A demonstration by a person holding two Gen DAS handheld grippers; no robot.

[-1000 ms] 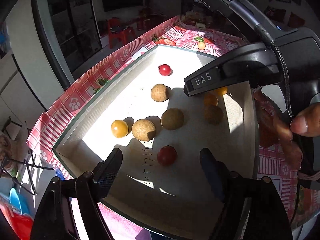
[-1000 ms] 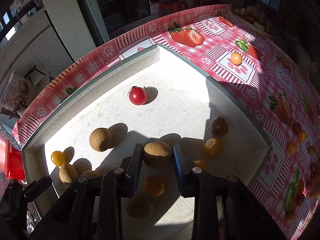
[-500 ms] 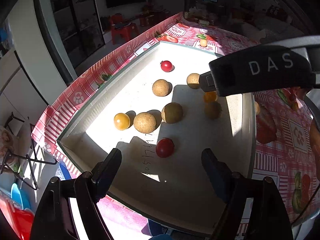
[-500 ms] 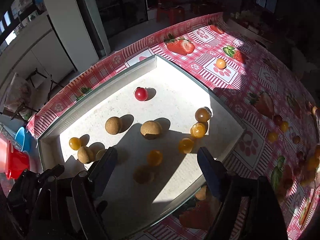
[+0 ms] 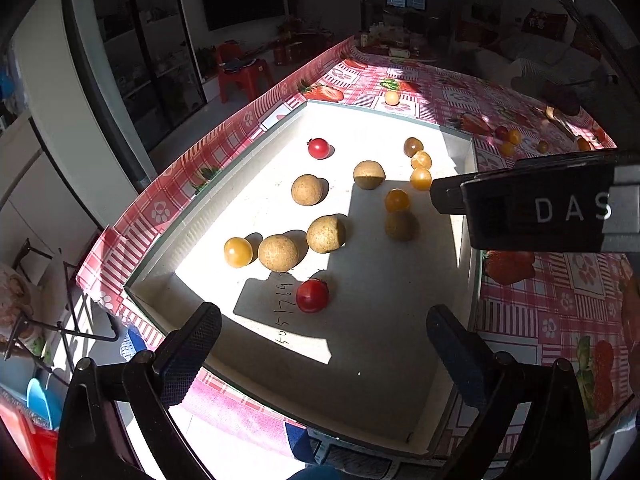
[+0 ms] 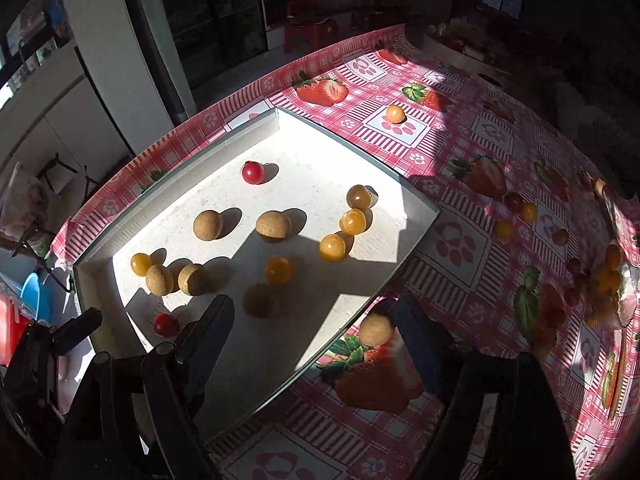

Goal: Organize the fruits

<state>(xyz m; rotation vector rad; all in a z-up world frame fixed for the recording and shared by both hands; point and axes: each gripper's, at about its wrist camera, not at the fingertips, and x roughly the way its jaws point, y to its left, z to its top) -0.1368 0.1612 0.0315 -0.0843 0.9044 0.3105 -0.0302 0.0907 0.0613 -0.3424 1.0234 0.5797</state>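
Observation:
A shallow white tray (image 5: 466, 248) (image 6: 416, 236) lies on a strawberry-print tablecloth. It holds several tan longans (image 5: 278, 253) (image 6: 273, 224), several yellow-orange cherry tomatoes (image 5: 238, 252) (image 6: 332, 247) and two red ones (image 5: 312, 295) (image 6: 253, 172). My left gripper (image 5: 322, 344) is open and empty, above the tray's near end, just behind the near red tomato. My right gripper (image 6: 312, 332) is open and empty over the tray's near right edge. A longan (image 6: 375, 330) lies on the cloth by its right finger (image 6: 416, 336). The right gripper's body (image 5: 532, 204) shows in the left wrist view.
One yellow tomato (image 6: 395, 114) (image 5: 391, 98) sits on the cloth beyond the tray. Several loose small fruits (image 6: 528, 212) lie on the cloth at the right, with a pile (image 6: 604, 280) near the right edge. The table edge drops off at the left.
My right gripper let go of a longan in the tray, opened and pulled back up and to the right. The left gripper stayed open and backed off slightly.

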